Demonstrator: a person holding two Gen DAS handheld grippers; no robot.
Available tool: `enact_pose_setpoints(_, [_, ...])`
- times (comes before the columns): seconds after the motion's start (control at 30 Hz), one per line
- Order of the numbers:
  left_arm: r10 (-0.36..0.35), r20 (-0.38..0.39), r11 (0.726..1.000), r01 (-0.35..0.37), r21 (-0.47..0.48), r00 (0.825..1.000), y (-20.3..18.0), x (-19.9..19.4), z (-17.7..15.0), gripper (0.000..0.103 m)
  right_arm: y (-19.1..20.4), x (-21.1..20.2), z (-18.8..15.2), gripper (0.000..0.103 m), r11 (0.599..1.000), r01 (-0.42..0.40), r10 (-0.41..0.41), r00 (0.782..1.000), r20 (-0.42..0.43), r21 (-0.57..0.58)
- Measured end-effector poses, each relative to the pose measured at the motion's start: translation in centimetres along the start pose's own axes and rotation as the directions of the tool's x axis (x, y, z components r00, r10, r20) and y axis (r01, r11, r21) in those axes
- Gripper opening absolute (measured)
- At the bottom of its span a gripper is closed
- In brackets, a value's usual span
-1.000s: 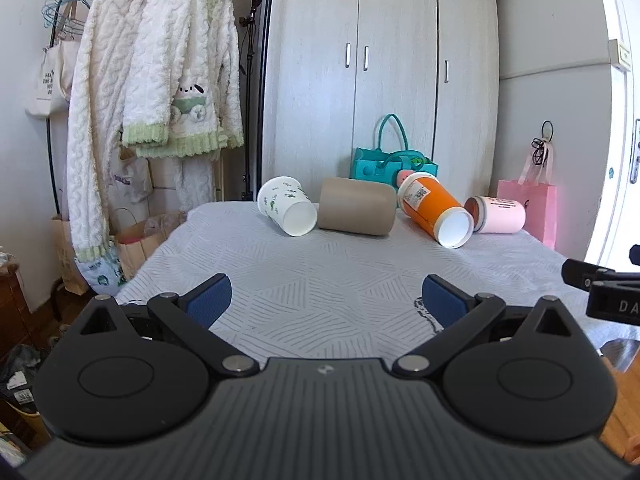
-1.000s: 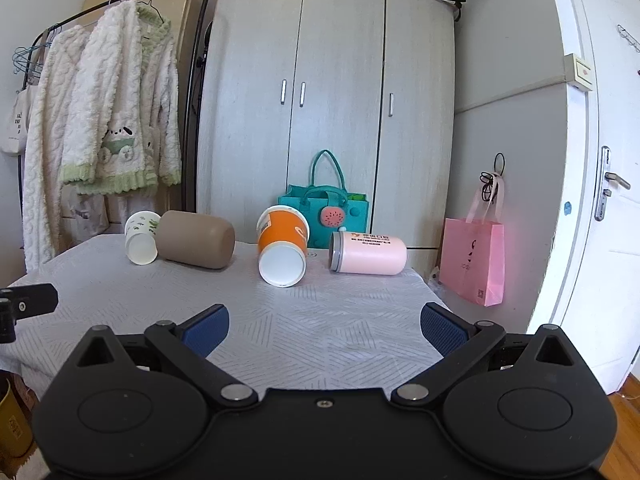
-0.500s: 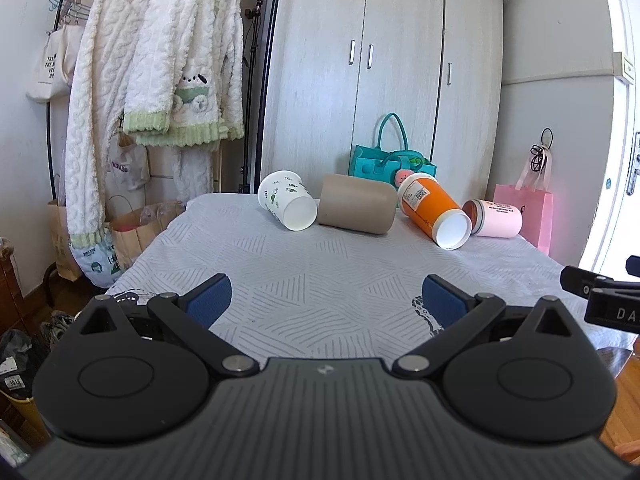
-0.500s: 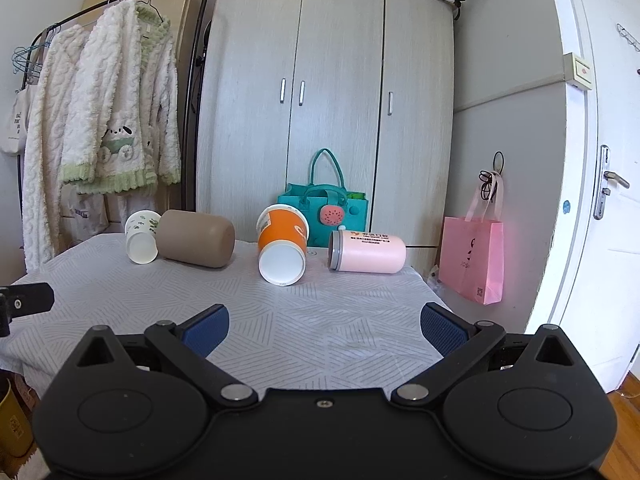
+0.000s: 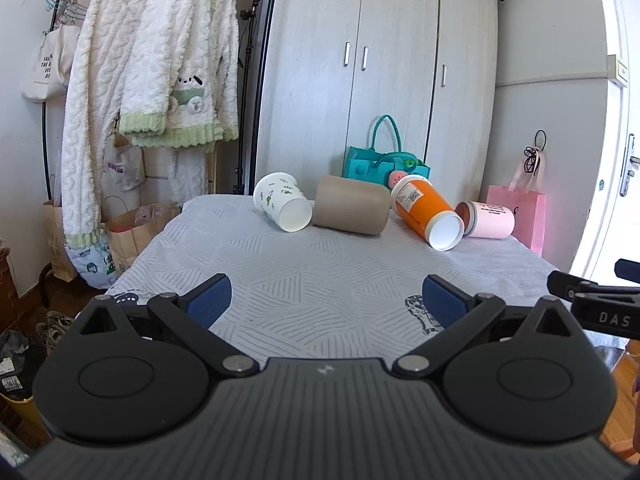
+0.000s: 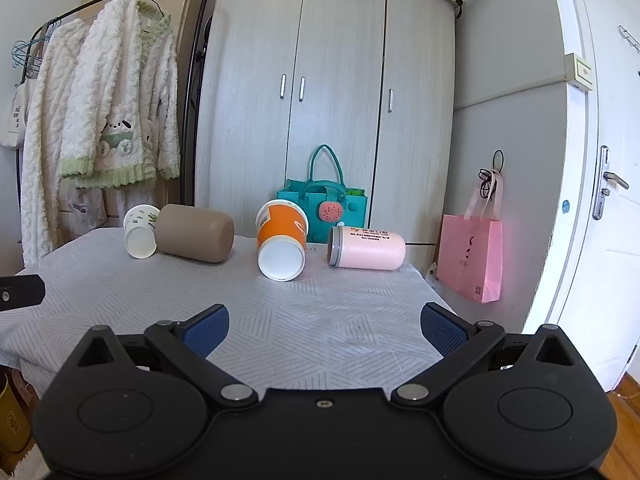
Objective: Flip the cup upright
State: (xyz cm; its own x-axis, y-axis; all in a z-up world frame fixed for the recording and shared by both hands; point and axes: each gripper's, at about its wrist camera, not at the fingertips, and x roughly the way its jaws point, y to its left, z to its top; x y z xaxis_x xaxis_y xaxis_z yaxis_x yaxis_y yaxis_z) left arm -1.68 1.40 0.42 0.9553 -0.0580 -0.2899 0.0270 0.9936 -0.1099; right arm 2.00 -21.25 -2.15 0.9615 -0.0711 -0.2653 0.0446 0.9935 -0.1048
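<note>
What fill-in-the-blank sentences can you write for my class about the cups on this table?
1. All four cups lie on their ____.
2. The orange cup lies between the brown cup and the ____ cup.
3. Both pairs of tongs, left and right, are ____.

Missing words: sides; pink; open

left gripper [image 5: 326, 300]: jaws wide apart, level, holding nothing | right gripper [image 6: 324, 326]: same
</note>
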Motion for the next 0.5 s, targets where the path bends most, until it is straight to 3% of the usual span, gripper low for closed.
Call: enact_pose_setpoints(0.5, [0.006, -0.010, 1.000, -0.006, 0.002, 1.000, -0.04, -0.12, -0.15, 0.103, -0.01, 0.01, 0.01, 0.103, 1.000, 0.000, 0.000, 1.000, -0.003, -0.001])
